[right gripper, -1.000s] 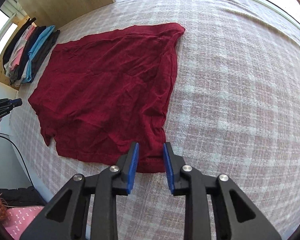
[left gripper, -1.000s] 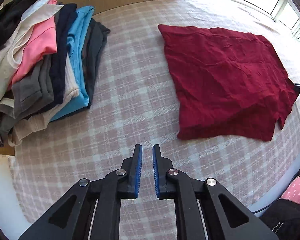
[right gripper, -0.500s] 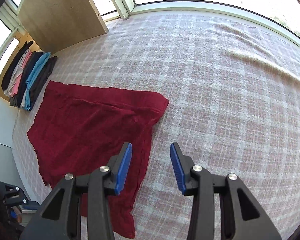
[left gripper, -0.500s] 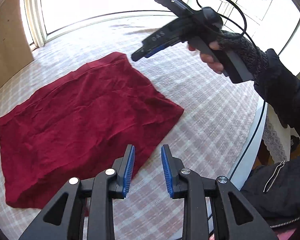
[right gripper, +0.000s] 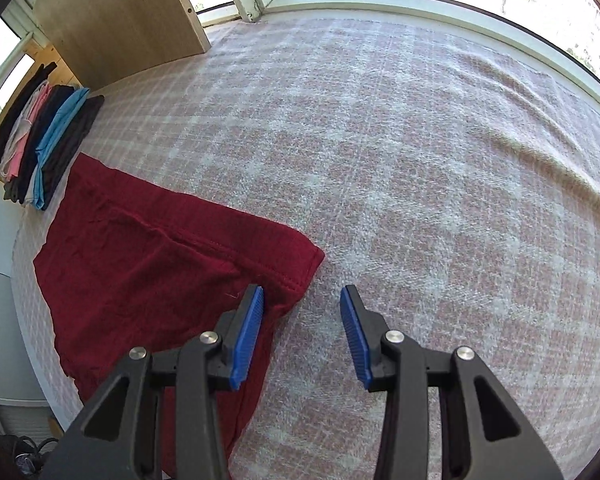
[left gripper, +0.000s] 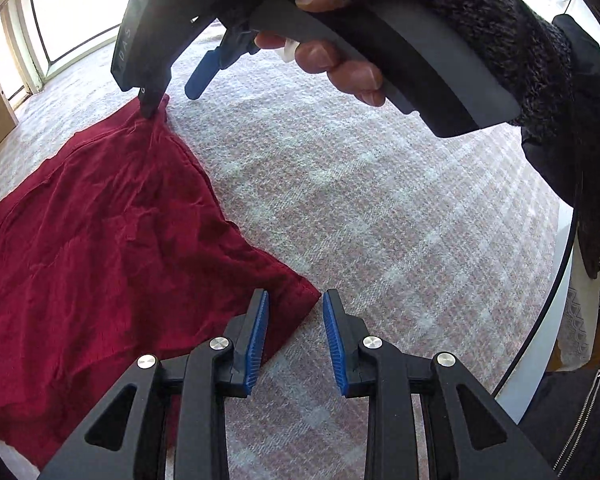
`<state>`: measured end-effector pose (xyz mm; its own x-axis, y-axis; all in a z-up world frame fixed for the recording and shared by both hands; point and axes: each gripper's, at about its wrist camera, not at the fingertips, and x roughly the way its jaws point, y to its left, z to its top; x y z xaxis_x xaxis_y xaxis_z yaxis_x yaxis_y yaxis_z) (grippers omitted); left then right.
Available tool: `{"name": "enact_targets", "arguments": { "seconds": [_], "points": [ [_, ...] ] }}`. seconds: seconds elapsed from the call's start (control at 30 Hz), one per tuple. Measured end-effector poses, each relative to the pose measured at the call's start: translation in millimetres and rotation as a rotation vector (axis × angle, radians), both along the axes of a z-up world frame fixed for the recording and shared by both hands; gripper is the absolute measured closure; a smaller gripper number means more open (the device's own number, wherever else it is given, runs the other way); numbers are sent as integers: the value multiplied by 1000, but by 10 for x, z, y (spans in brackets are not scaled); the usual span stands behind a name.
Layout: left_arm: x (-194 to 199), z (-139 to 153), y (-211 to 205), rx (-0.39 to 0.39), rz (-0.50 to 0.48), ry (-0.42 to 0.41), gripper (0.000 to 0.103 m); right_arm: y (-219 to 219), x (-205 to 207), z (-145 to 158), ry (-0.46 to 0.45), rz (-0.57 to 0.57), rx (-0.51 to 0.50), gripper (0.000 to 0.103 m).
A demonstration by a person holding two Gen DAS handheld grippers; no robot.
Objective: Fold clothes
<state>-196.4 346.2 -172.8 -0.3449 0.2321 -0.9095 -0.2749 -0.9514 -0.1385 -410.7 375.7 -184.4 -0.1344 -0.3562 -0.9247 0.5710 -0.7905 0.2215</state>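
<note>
Jaws apart, both grippers; one garment.

A wide surface is covered by a pink and white checked blanket. A dark red garment is spread flat on it, somewhat creased. A stack of folded clothes is laid near the far left corner, just beside a wooden panel.

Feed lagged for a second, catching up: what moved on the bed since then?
Both grippers swung to the red garment's right-hand edge and opened wider: the left gripper over its near corner, the right gripper at the far corner. Neither has gripped yet. The garment still lies flat on the plaid bedspread; the folded stack is untouched.
</note>
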Motion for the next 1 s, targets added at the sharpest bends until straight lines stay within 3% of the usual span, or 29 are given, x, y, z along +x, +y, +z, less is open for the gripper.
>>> {"name": "enact_targets", "arguments": {
  "seconds": [0.1,0.13,0.33,0.5,0.6,0.67,0.8,0.9,1.0],
  "points": [
    [-26,10,-4,-25,20,0,85,-59,20,-26,6,6,6,63],
    [-33,14,-14,-41,25,2,97,-72,29,-36,6,8,7,63],
    [40,191,-430,137,132,-17,98,-73,-62,-39,-31,-13,-6,63],
    [154,396,-680,202,159,35,98,-139,-161,-7,-80,-44,-50,64],
    [177,489,-834,265,175,51,98,-246,-300,43,-153,-84,-138,88],
    [220,558,-929,309,184,69,98,-318,-388,79,-200,-111,-196,88],
    [412,719,-1289,393,230,126,98,-499,-274,455,-165,-143,-279,90],
    [691,866,-1753,459,278,179,98,-844,-109,764,-137,-130,-320,90],
    [1025,926,-2288,475,357,229,98,-1128,122,1053,-101,-90,-312,90]
  ]
}}
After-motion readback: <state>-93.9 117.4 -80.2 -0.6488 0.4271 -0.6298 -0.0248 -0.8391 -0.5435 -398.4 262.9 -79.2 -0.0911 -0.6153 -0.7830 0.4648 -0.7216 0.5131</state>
